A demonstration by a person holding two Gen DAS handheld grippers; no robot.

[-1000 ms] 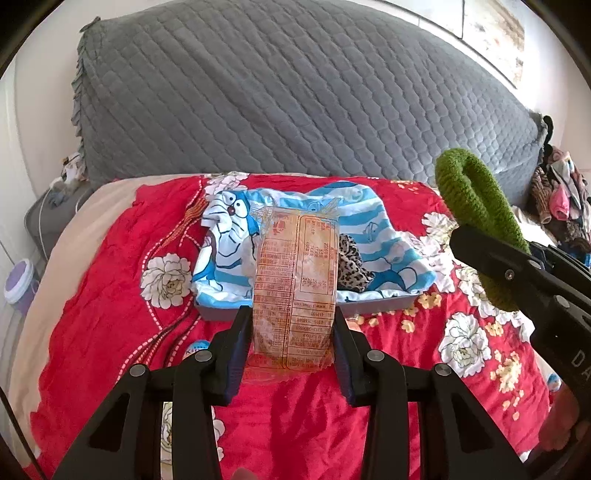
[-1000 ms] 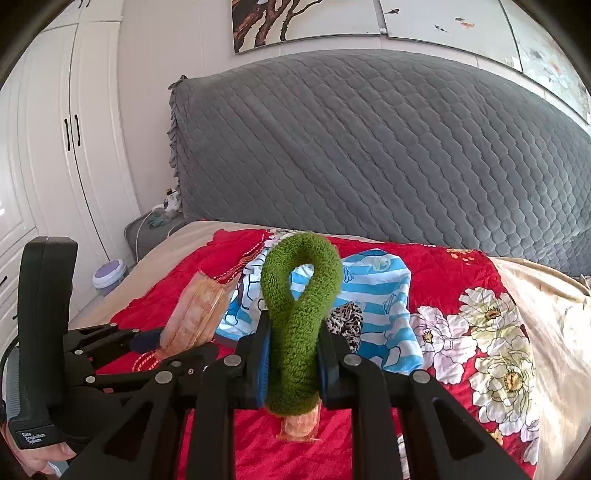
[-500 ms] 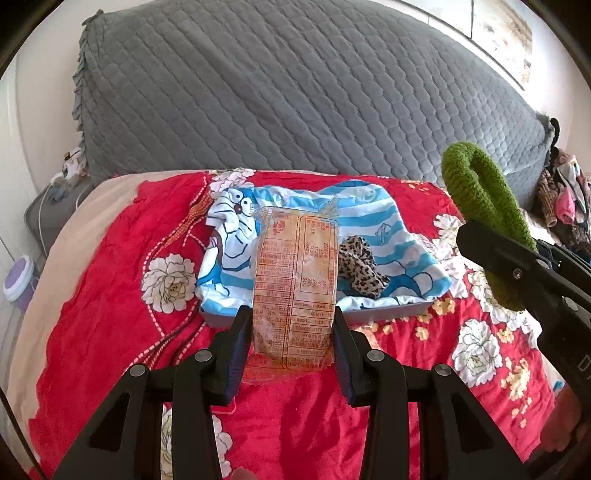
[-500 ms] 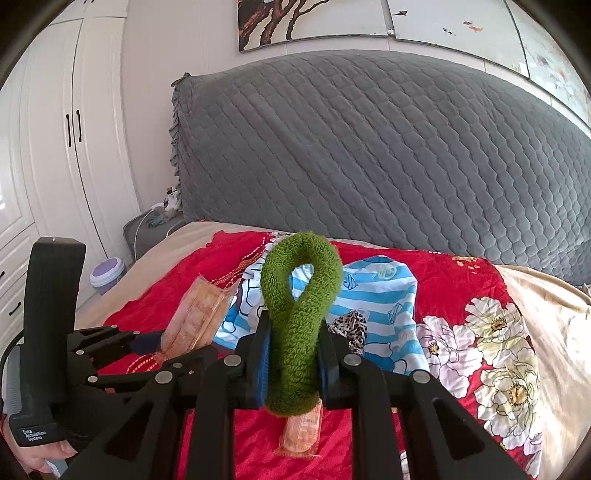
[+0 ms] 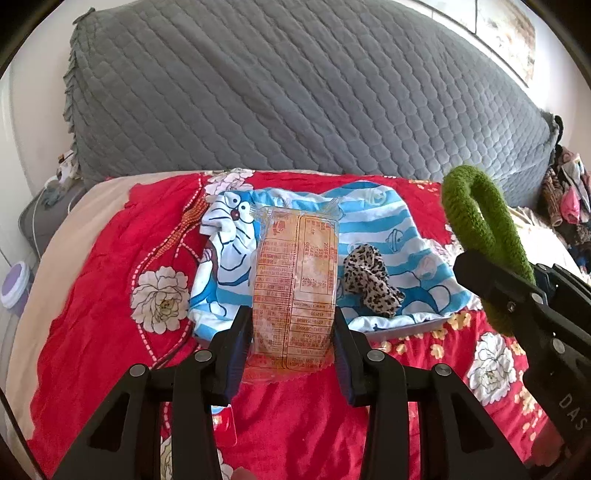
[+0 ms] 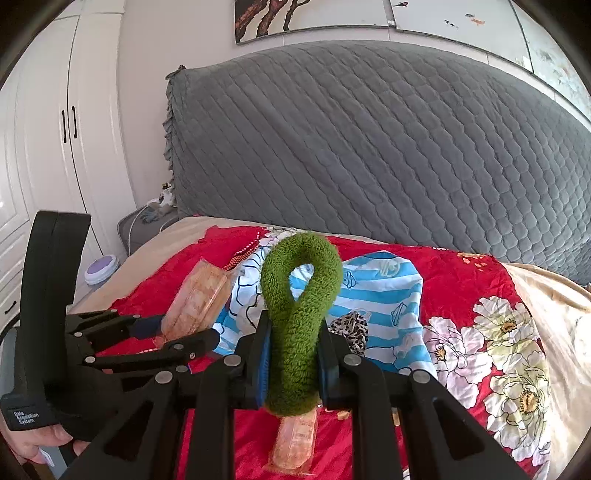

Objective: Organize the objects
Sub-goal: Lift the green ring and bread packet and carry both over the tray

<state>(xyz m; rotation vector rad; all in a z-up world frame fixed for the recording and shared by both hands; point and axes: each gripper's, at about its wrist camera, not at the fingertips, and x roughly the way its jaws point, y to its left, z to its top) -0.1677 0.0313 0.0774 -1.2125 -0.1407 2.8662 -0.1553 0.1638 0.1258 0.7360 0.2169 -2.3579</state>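
The left hand-held gripper [image 5: 293, 343] is closed on the lower sides of an orange snack packet [image 5: 295, 291], held above the red bedspread [image 5: 99, 295], its long axis running away toward the headboard [image 5: 295, 92] end of the bed. The right hand-held gripper [image 6: 294, 363] is clamped tight on a green fuzzy loop [image 6: 297, 314] standing upright, ring end up. Both hover near the blue striped cloth [image 5: 388, 236] with a leopard scrunchie [image 5: 369, 280] on it.

I'm looking into a home bedroom, a bed [image 5: 92, 295] under a red floral sheet [image 6: 480, 288], a grey quilted headboard cover [image 6: 369, 147], white wardrobe doors [image 6: 55, 147], paintings on the wall [image 6: 314, 14], clothes heaped at the bedside [image 5: 569, 195]
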